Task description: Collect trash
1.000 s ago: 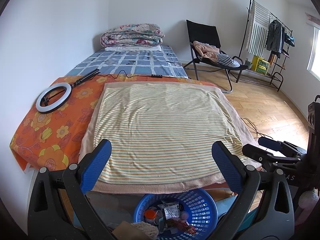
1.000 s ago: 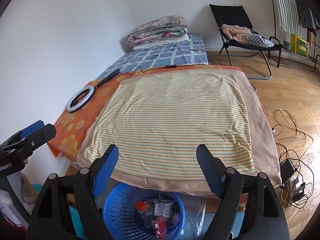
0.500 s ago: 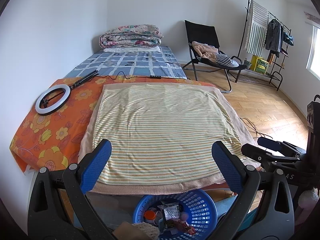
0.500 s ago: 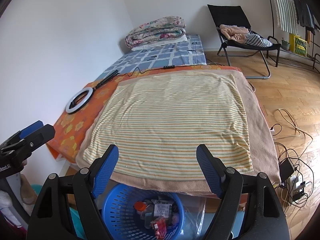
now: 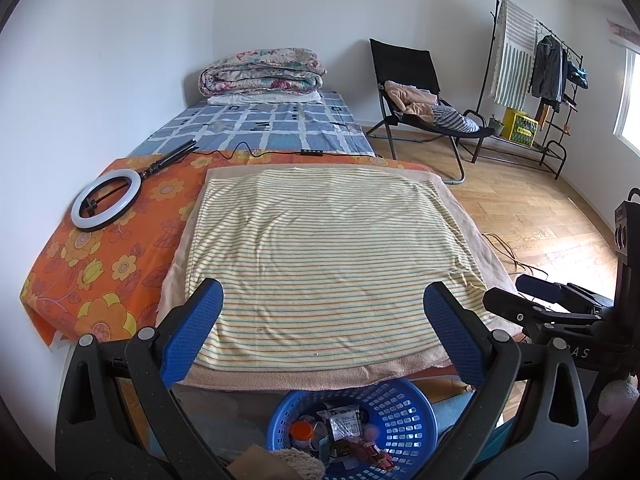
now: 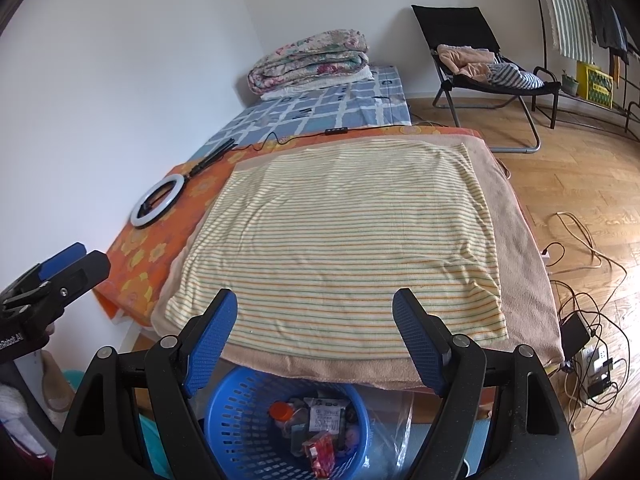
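A blue plastic basket point(image 5: 404, 404) stands on the floor at the foot of the bed, also in the right wrist view point(image 6: 240, 420). It holds several pieces of trash: a white packet point(image 6: 326, 418), an orange cap point(image 6: 280, 410), a red wrapper point(image 6: 322, 452). My left gripper point(image 5: 324, 336) is open and empty above the basket, over the striped towel point(image 5: 320, 248). My right gripper point(image 6: 314, 336) is open and empty, likewise above the basket. Each gripper shows at the edge of the other's view.
A ring light point(image 5: 106, 200) with its cable lies on the orange floral sheet point(image 5: 100, 264). Folded quilts point(image 5: 260, 70) are at the bed's far end. A black chair point(image 5: 416, 92) with clothes, a clothes rack point(image 5: 532, 64) and floor cables point(image 6: 580, 308) are to the right.
Both grippers have drifted back slightly; the view has barely shifted. The jaws stay open and empty.
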A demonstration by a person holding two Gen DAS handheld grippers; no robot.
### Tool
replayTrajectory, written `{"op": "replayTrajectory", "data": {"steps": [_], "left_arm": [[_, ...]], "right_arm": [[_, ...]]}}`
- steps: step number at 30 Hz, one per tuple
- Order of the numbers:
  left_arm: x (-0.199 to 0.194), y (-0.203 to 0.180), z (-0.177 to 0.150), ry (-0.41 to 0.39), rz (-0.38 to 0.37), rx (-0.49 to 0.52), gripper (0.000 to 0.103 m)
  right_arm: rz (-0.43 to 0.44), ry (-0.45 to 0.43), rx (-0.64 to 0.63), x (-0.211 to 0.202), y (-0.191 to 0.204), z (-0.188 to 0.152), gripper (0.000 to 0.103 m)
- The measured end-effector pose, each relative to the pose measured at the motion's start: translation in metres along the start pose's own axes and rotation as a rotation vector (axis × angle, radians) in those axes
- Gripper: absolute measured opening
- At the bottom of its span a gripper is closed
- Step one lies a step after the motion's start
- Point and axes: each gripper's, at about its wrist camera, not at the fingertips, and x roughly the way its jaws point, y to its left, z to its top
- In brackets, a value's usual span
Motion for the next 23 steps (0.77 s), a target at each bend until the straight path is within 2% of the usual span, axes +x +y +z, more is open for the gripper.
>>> {"op": "replayTrajectory", "data": {"steps": [14,23], "left_arm": [[0.002,0.007,-0.006,0.008,0.005,0.004,0.102],[0.018,0.009,-0.002,0.025,0.018,0.001,0.102]], "right_arm": [[-0.001,0.016,0.015,0.005,-0.004,-0.002,0.080],[-0.004,0.029,0.026,0.010,-0.006,-0.003,0.080]]}}
